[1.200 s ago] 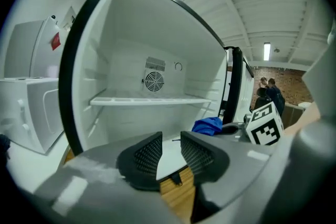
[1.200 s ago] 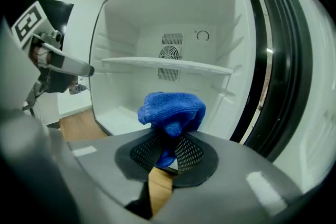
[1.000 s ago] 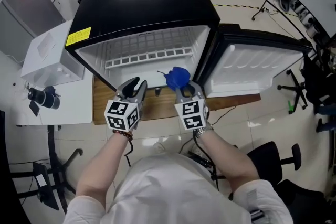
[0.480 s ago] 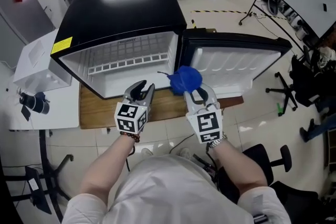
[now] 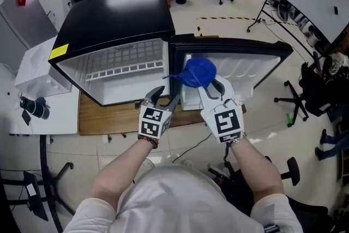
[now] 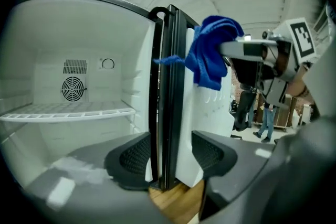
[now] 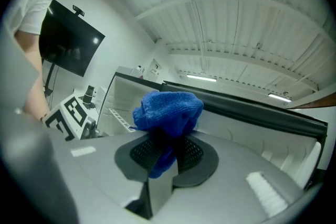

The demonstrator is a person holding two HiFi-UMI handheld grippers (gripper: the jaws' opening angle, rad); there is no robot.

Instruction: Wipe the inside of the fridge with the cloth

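The right hand-held gripper (image 5: 211, 86) has its jaws drawn narrow on a bunched blue cloth (image 7: 168, 110), which bulges up and out past its jaw tips. Just beyond the cloth is the white inner face of the open fridge door (image 5: 234, 63). Close at that gripper's left, the left hand-held gripper (image 6: 168, 155) has just been opening its jaws and they now stand wide, gripping nothing. The black edge where the door meets the fridge (image 5: 114, 13) lines up with the gap between them. Ahead and left of the left hand-held gripper lie the white interior and its wire shelf (image 6: 68, 108). The wooden board (image 5: 109, 120) under the fridge shows below both grippers.
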